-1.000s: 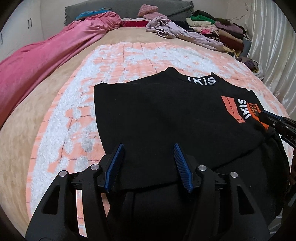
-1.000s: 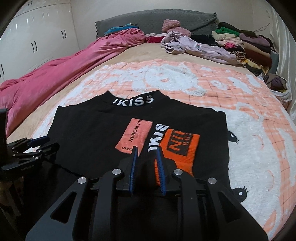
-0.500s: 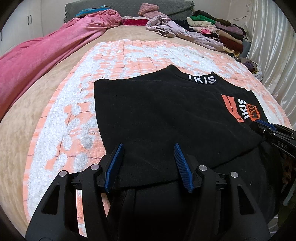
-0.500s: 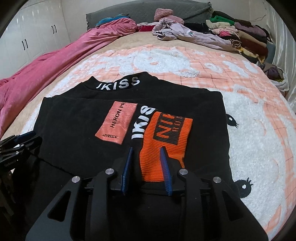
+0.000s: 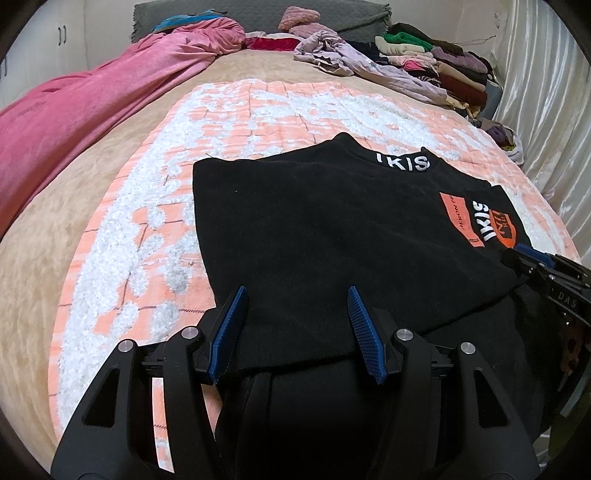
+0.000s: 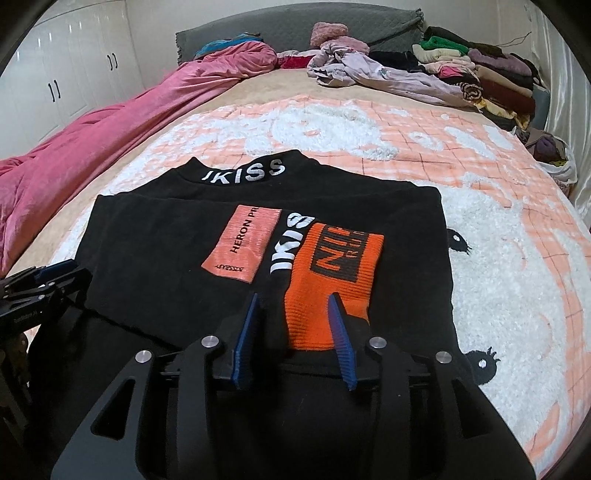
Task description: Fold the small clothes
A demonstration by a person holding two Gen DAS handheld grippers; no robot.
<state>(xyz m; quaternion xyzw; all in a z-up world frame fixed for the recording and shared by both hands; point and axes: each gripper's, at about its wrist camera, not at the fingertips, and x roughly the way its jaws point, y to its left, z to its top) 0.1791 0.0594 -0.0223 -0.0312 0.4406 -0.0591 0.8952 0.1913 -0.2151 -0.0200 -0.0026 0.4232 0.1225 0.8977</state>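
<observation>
A black sweater [image 5: 332, 229] [image 6: 166, 266] with a white "IKISS" collar lies folded on the orange and white blanket [image 5: 155, 229]. Its sleeve with the orange cuff [image 6: 332, 280] is laid across the chest beside a salmon patch [image 6: 243, 243]. My left gripper [image 5: 295, 295] stands open over the sweater's near left edge, nothing pinched. My right gripper [image 6: 293, 299] hovers at the cuff's near end; its jaws are opening, the cuff lies between them and the pads do not press it. Each gripper shows in the other's view: right gripper [image 5: 535, 262], left gripper [image 6: 48, 277].
A pink quilt [image 5: 92, 103] runs along the bed's left side. Piles of loose and folded clothes [image 6: 480, 77] sit at the far right by the grey headboard [image 6: 295, 26]. A curtain [image 5: 546, 92] hangs on the right, white cupboards [image 6: 74, 66] on the left.
The right gripper's jaws have spread apart and let go of the orange cuff, which now lies flat on the sweater. The left gripper has kept still and open.
</observation>
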